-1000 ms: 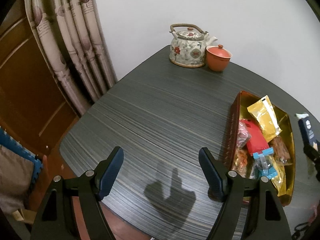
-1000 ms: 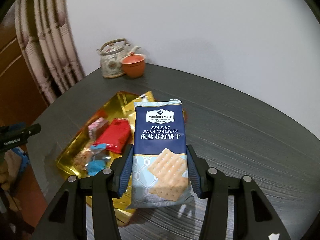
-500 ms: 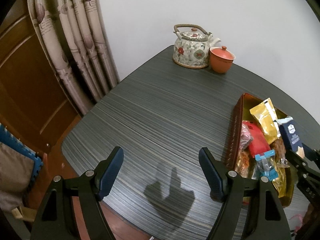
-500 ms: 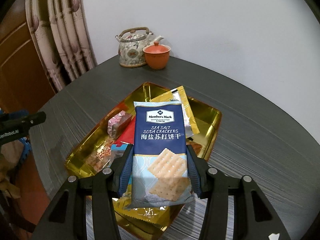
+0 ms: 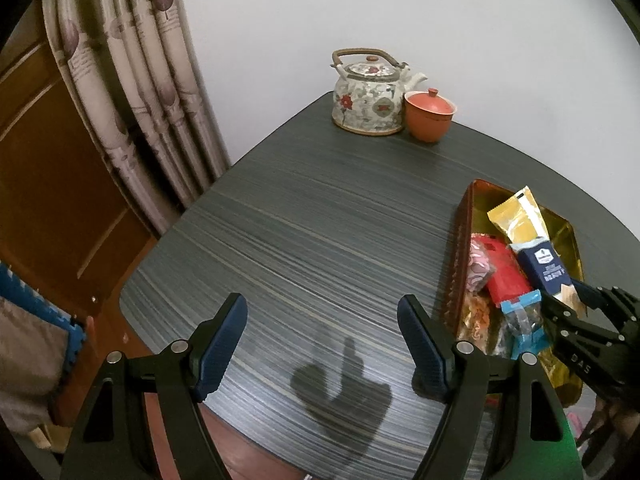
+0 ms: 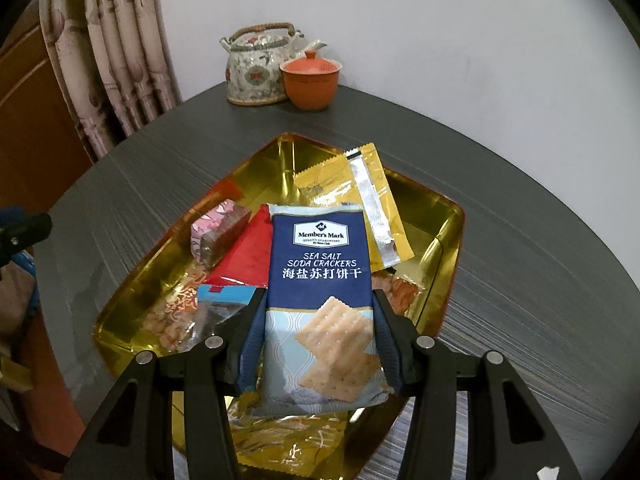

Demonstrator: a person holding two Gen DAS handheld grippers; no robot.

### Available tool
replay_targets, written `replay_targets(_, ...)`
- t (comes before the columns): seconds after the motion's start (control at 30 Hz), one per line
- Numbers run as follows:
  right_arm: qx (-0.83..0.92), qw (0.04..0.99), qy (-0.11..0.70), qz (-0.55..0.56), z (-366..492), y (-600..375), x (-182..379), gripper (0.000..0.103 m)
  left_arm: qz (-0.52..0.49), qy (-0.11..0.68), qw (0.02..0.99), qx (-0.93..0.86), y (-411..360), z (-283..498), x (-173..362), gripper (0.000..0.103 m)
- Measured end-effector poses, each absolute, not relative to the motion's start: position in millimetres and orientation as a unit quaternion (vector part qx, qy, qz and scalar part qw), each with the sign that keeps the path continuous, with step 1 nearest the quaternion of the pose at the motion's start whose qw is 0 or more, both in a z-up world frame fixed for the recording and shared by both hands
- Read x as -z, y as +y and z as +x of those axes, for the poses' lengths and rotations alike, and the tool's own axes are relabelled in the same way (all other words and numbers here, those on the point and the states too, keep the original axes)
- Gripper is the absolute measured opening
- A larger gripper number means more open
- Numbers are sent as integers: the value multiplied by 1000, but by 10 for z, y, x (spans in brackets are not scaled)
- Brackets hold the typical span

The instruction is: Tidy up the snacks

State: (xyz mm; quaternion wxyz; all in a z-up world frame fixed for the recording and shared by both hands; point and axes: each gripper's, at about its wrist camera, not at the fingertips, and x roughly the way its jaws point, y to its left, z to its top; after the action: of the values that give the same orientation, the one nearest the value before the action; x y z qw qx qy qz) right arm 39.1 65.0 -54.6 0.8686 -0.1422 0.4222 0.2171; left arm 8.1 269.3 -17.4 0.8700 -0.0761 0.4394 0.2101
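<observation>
Right gripper [image 6: 320, 344] clamped on soda cracker packet [image 6: 320, 280] at lower sides above gold tray [image 6: 448, 240]. Judged light, crinkly, contents fragile. Left gripper [image 5: 322, 340] wide, empty.

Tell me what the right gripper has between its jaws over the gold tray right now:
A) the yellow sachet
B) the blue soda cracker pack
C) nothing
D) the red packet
B: the right gripper is clamped on both sides of the blue soda cracker pack, held above the gold tray, while the yellow sachet and red packet lie in it.
</observation>
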Motion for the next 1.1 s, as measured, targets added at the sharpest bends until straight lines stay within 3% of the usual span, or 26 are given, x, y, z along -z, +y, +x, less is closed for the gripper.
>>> replay_targets(0.87,-198,869,434,-131,390,651,565,50,-31,462,874,-147,2230,-120,310,78)
replay_targets(0.97,-194,876,422,-126,328,621,494,55,-29,460,876,-142,2215,-121,304,78)
replay_targets(1.1,-190,888,404,-107,210,543,355,72,-34,461,875,-141,2219,-119,298,78)
